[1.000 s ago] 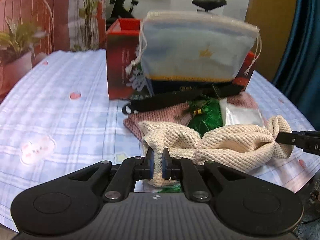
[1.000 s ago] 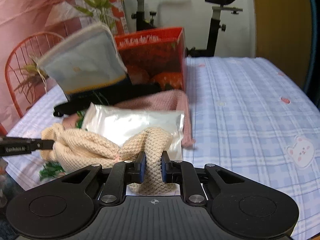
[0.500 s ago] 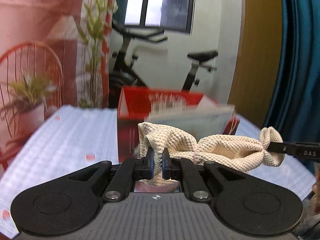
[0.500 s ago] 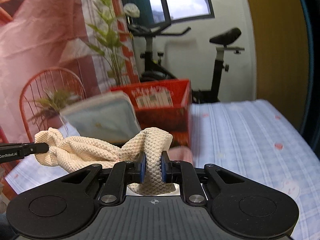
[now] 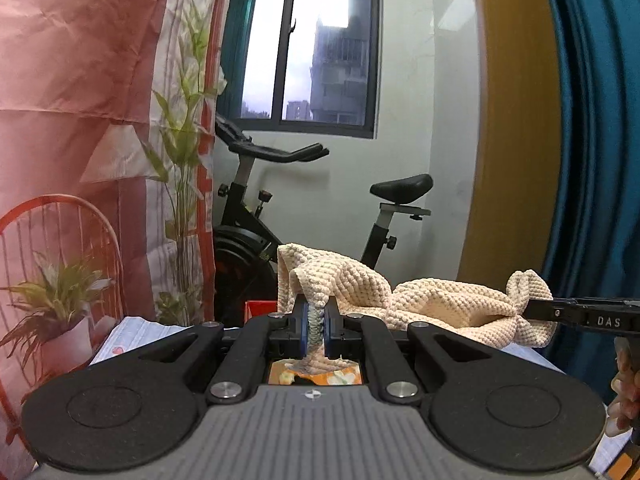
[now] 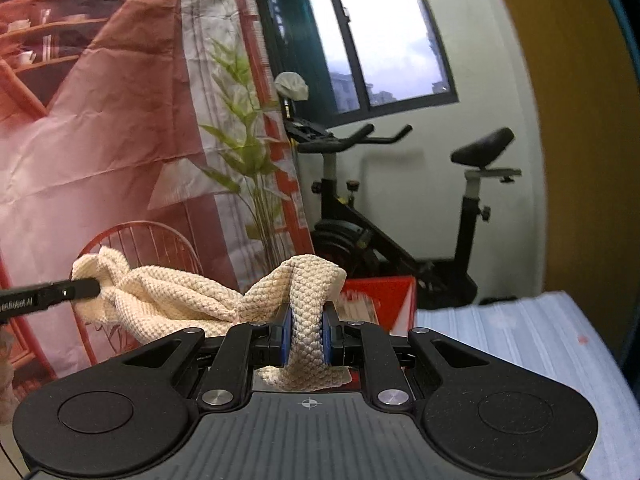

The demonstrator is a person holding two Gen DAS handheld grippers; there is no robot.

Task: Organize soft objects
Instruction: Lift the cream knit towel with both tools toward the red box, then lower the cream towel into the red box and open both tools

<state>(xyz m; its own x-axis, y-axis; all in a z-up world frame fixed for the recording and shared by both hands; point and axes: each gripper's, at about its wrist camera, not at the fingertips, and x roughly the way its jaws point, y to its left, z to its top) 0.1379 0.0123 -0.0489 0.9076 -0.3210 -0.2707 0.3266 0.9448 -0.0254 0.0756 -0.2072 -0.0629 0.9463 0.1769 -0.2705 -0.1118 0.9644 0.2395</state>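
Note:
A cream waffle-knit cloth [image 5: 436, 304] hangs stretched between my two grippers, high above the table. My left gripper [image 5: 314, 328] is shut on one corner of it. My right gripper [image 6: 306, 334] is shut on the other corner, and the cloth [image 6: 176, 292] sags toward the left gripper's finger tip [image 6: 60, 294] at the left of the right wrist view. In the left wrist view the right gripper's finger [image 5: 580, 314] shows at the right, pinching the cloth's far end.
A red box [image 6: 380, 300] stands on the blue-and-white checked tablecloth [image 6: 520, 328] below the cloth. Behind the table are an exercise bike [image 5: 280, 216], a tall plant [image 5: 180, 152], a red wire chair [image 5: 60, 248] and a window.
Both grippers have lifted the cloth up off the pile on the table, and both views have tilted upward. The drawstring bag, pink cloth and other items have dropped out of view.

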